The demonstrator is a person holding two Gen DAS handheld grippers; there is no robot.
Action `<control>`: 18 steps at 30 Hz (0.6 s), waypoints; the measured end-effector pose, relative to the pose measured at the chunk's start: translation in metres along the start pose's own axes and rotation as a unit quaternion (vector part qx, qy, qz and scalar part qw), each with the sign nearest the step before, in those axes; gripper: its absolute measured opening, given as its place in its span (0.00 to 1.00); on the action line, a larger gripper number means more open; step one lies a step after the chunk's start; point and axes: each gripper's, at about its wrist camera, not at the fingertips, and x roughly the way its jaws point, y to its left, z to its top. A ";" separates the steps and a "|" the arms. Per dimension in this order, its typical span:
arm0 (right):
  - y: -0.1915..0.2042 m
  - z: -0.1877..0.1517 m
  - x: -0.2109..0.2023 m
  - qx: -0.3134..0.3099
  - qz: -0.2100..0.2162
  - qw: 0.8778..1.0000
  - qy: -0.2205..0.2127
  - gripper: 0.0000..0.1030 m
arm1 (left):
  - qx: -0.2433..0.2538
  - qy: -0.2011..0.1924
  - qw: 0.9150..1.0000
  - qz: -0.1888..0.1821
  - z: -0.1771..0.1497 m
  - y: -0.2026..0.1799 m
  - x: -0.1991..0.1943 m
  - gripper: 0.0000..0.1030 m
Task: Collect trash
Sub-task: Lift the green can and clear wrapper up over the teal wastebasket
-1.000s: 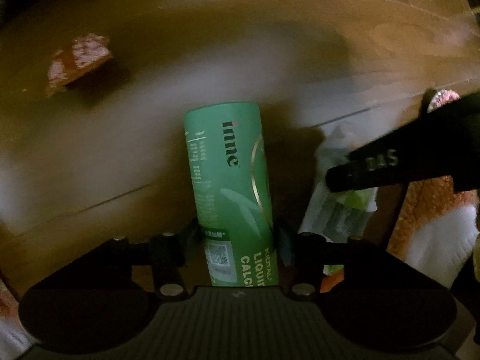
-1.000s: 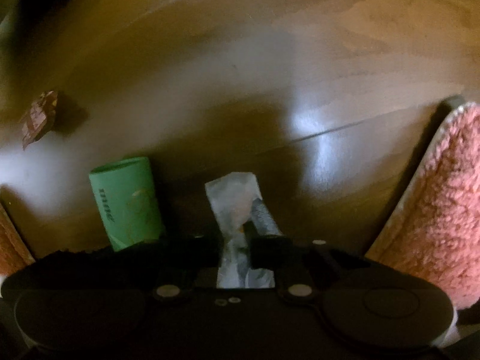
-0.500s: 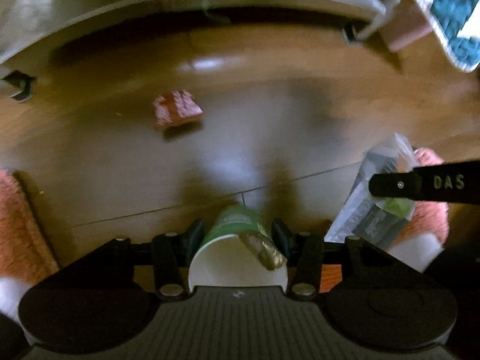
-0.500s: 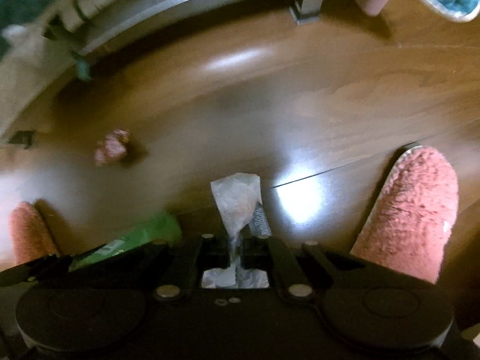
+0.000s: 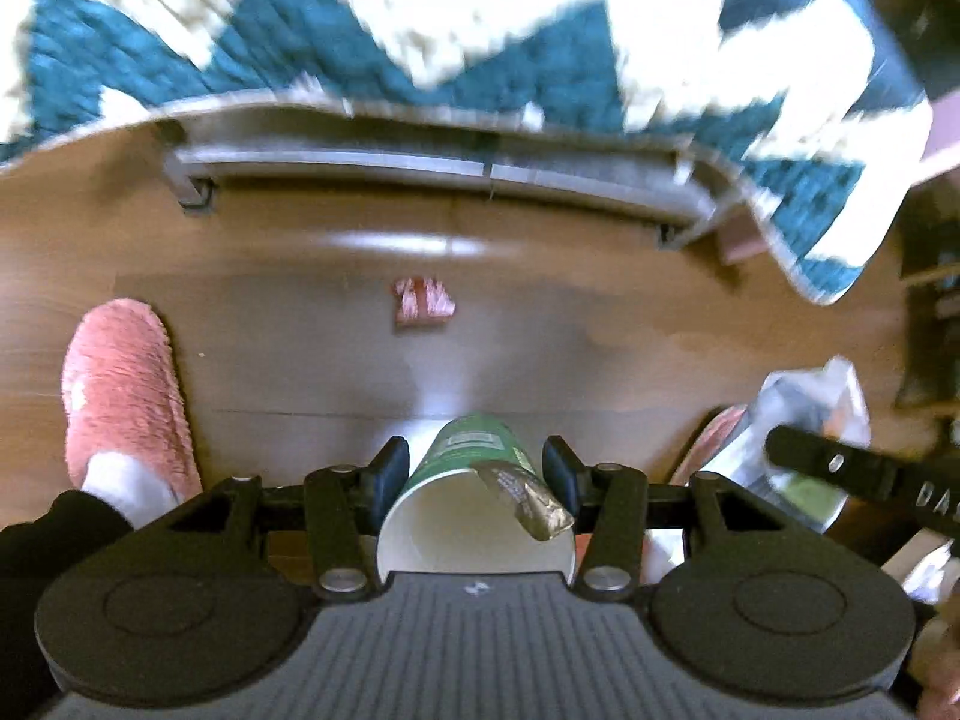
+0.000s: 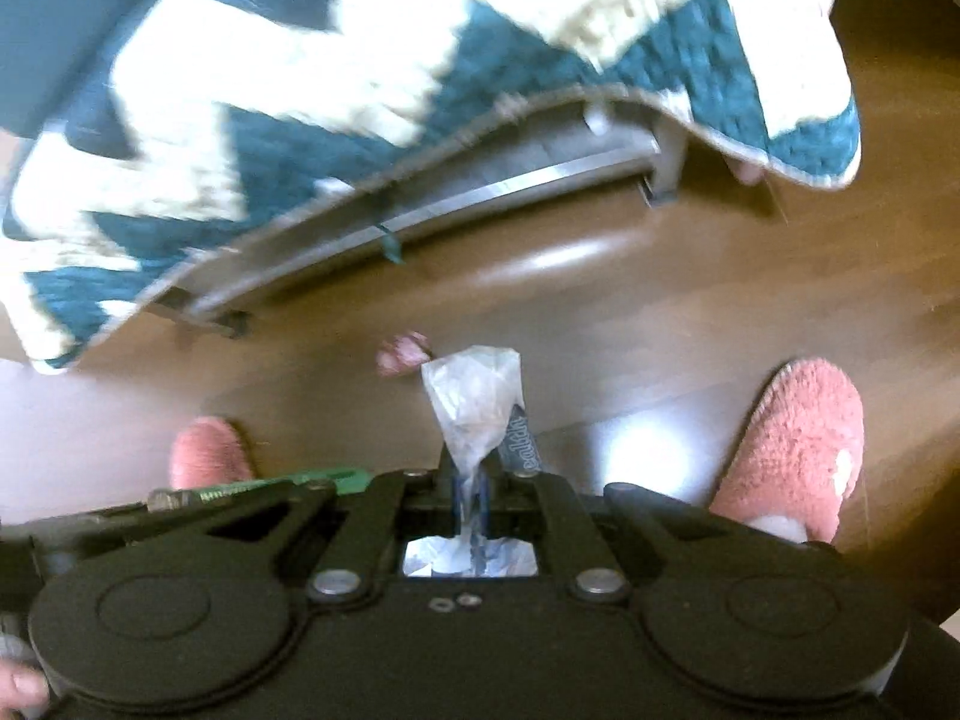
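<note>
My left gripper (image 5: 477,468) is shut on a green paper tube (image 5: 474,462), seen end-on with its white open mouth toward the camera and a brown foil flap (image 5: 528,498) hanging from the rim. My right gripper (image 6: 471,480) is shut on a crumpled clear plastic wrapper (image 6: 477,402), which sticks up between its fingers. That wrapper (image 5: 804,414) and the right gripper's finger (image 5: 840,468) show at the right of the left wrist view. A red and white crumpled wrapper (image 5: 423,299) lies on the wooden floor below; in the right wrist view this red wrapper (image 6: 403,353) peeks out beside the plastic. The green tube (image 6: 282,483) shows at the lower left there.
The person's pink fuzzy slippers (image 5: 126,396) (image 6: 792,450) stand on the wooden floor (image 5: 600,330). A bed with a metal frame (image 5: 420,165) and a teal and white quilt (image 5: 420,30) hanging over its edge fills the far side.
Both grippers have risen well above the floor, each still holding its item. The green tube turned from lying lengthwise to end-on. The bed and quilt came into view.
</note>
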 end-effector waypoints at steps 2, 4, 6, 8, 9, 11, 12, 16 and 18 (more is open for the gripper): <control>0.008 -0.002 -0.024 -0.009 0.018 1.000 -0.016 0.04 | -0.015 -0.019 1.000 -0.014 -0.001 0.000 -0.027 0.47; 0.018 -0.005 -0.045 -0.023 0.027 0.999 -0.035 0.04 | -0.032 -0.038 0.998 -0.030 -0.001 0.003 -0.050 0.47; 0.028 -0.005 -0.070 -0.038 0.040 0.997 -0.054 0.04 | -0.051 -0.054 0.996 -0.046 -0.001 0.006 -0.072 0.47; 0.037 -0.006 -0.090 -0.054 0.047 0.995 -0.074 0.05 | -0.067 -0.070 0.994 -0.059 0.001 0.009 -0.094 0.47; 0.043 -0.005 -0.102 -0.063 0.051 0.993 -0.082 0.05 | -0.073 -0.078 0.992 -0.066 0.003 0.009 -0.105 0.47; 0.053 -0.004 -0.124 -0.084 0.055 0.990 -0.101 0.05 | -0.078 -0.100 0.989 -0.073 0.006 0.008 -0.126 0.47; 0.058 -0.002 -0.135 -0.096 0.055 0.988 -0.110 0.05 | -0.078 -0.109 0.988 -0.074 0.008 0.007 -0.137 0.47; 0.079 0.012 -0.170 -0.145 0.036 0.978 -0.147 0.04 | -0.083 -0.144 0.983 -0.079 0.024 0.002 -0.181 0.47; 0.091 0.021 -0.187 -0.162 0.036 0.972 -0.164 0.05 | -0.079 -0.171 0.979 -0.082 0.034 0.000 -0.205 0.47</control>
